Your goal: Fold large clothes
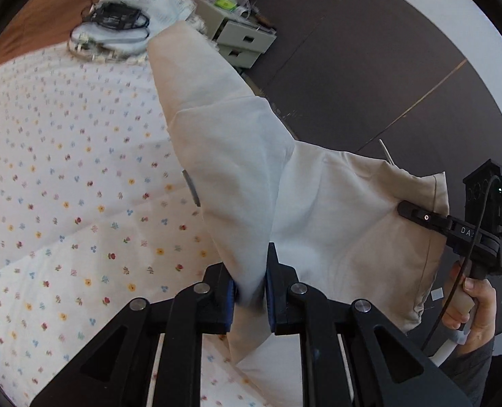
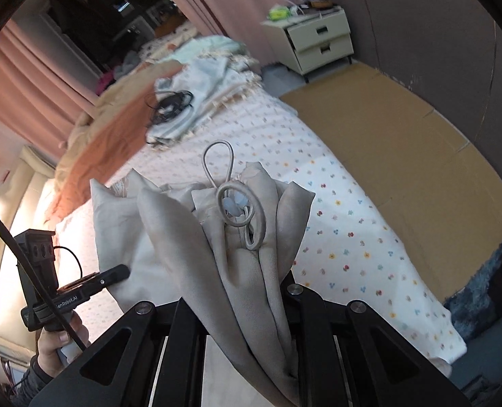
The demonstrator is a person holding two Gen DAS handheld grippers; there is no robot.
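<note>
Two tongs hold one pale beige garment (image 1: 335, 210) lifted above the bed (image 1: 64, 169). In the left wrist view, the left tongs (image 1: 250, 291) are closed tight on a bunched fold of the cloth, pinched between the blue pads (image 1: 230, 300), and the fabric rises from there in a broad sheet. In the right wrist view, the right tongs (image 2: 251, 308) have a thick gathered bundle of the same garment (image 2: 237, 254) clamped between their fingers, with a grey drawstring (image 2: 240, 210) coiled on the folds and one loop standing upright above them. Each view shows the other tongs gripping the cloth's far edge, held by a hand (image 1: 471, 305) on a black handle. Below the garment lies the bed's white sheet with small coloured flowers. Farther up the bed, a black cable bundle (image 2: 173, 101) rests on a fringed, pale printed cloth (image 2: 210, 81), beside an orange blanket (image 2: 108, 139). A flattened cardboard sheet (image 2: 403, 142) lies on the floor beside the bed. At the far end, a cream two-drawer nightstand (image 2: 319, 37) stands near pink curtains (image 2: 196, 3).
</note>
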